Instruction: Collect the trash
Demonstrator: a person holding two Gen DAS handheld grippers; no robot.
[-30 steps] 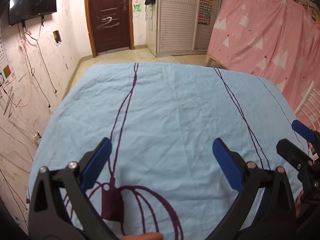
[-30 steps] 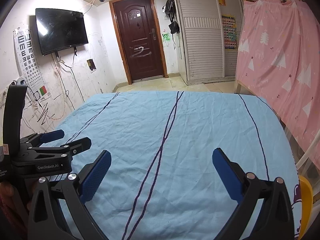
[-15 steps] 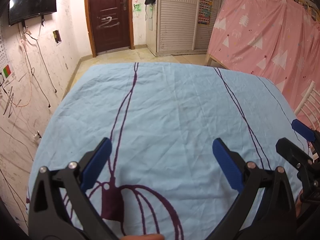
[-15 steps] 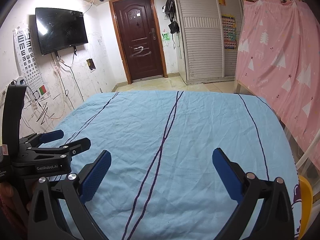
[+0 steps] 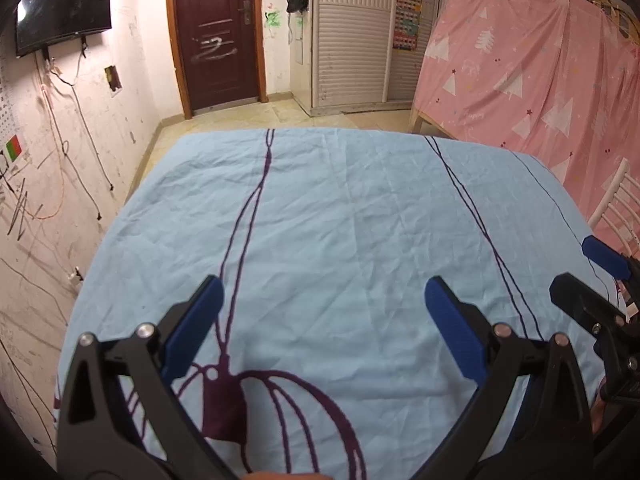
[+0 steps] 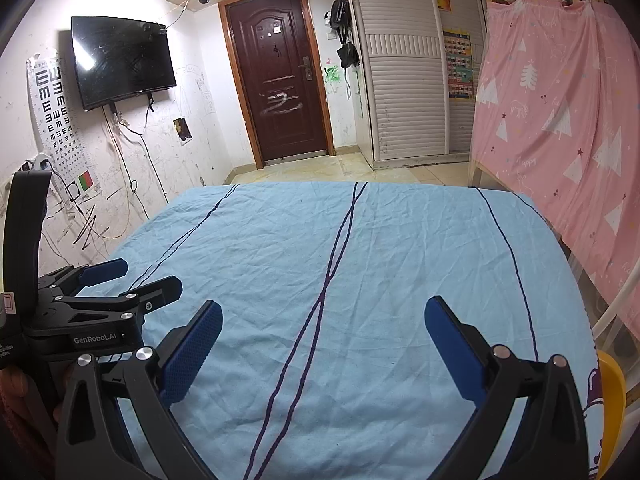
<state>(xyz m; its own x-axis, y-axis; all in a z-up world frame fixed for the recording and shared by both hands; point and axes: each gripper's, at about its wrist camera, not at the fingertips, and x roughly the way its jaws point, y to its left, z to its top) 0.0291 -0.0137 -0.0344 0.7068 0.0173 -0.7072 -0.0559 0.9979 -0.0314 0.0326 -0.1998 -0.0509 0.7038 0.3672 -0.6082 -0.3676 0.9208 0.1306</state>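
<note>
Nothing really changed from a second ago: left gripper [image 5: 320, 304] and right gripper [image 6: 323, 326] both stayed spread wide, empty, hovering over the blue sheet [image 5: 340, 220].

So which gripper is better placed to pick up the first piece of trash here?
Neither. The left gripper and right gripper both hover open and empty over the wrinkled light-blue cloth, side by side, and no trash shows in either view.
</note>
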